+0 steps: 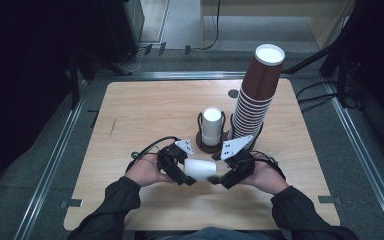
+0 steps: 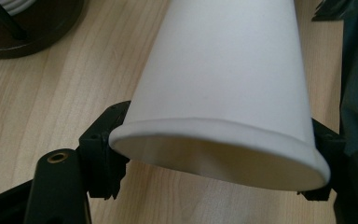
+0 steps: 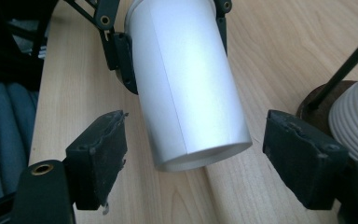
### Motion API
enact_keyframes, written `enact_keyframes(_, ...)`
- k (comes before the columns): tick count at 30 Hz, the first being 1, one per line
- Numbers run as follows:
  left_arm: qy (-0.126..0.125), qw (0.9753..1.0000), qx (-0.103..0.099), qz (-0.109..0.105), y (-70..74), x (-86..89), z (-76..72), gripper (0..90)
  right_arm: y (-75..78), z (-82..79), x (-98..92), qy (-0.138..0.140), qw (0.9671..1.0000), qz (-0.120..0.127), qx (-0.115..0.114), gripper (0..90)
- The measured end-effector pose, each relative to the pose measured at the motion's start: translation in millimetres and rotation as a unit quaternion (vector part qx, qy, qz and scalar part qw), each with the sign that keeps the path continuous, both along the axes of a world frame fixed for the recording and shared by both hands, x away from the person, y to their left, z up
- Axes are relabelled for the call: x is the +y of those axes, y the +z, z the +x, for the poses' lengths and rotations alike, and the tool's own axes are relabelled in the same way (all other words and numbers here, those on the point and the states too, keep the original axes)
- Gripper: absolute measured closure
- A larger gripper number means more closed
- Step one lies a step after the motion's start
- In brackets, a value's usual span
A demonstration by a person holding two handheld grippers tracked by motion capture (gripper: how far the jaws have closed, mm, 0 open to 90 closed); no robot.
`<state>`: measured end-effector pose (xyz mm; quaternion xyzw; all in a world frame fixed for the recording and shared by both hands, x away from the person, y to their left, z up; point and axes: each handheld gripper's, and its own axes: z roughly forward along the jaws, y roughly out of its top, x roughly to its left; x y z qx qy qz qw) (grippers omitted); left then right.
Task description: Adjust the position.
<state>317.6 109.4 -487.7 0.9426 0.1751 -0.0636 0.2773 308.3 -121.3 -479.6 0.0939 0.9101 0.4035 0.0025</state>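
left gripper [image 1: 189, 175], held in person's left hand [image 1: 145, 172] near front-centre of table [image 1: 145, 107]. jaws clamped on white paper cup [image 1: 200, 169] at its wide open end; seen in left gripper view as rim [image 2: 223, 154] squeezed slightly oval between the two black pads [image 2: 103, 151]. cup [image 2: 228, 65] lying roughly horizontal, off the wood, narrow base pointing away toward right gripper. grey three-cornered plate [image 1: 184, 146] on top of left gripper.

centre: cup spans gap betw. the two grippers, in front of dark round holder [image 1: 211, 142]. holder carries short stack of white cups [image 1: 212, 126], upright, w/ thin black wire uprights either side. holder just behind the grippers, not touching them as far as can be judged.

right gripper [image 1: 219, 179], in right hand [image 1: 265, 177], pointed at cup base. right gripper view: jaws spread wide, pads [image 3: 98, 156] standing either side of cup's closed end [image 3: 191, 84], clear air both sides, no contact. left gripper's jaws also visible farther off in that view, pinching cup's far end [image 3: 121, 56]. ribbed white stack [image 3: 356, 123] and holder edge at right of that view.

right of centre, far side: tall leaning stack of brown cups [image 1: 257, 95], white inside showing at top, base right beside the holder; contact cannot be told. small dark round mark [image 1: 233, 93] on table near the stack. dark sleeves [image 1: 115, 207] at bottom edge.
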Motion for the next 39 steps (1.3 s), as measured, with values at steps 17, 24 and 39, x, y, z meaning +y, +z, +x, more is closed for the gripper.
enact_keyframes(17, -0.017, 0.9997, 0.010, 0.015, -3.9, -12.4, -3.6, 24.3, -13.9, -8.4, 21.6, 0.032, 0.9964, -0.073, -0.029, 32.4)
enact_keyframes(24, -0.018, 0.9998, -0.008, 0.005, 0.3, -10.3, -4.4, 17.0, -11.8, -8.5, 20.7, 0.040, 0.9963, -0.069, -0.032, 33.9)
enact_keyframes(39, 0.026, 0.9966, -0.031, -0.072, 20.1, 12.5, -3.1, 8.8, 6.3, 2.0, -6.0, 0.009, 0.9996, 0.009, -0.023, 33.9)
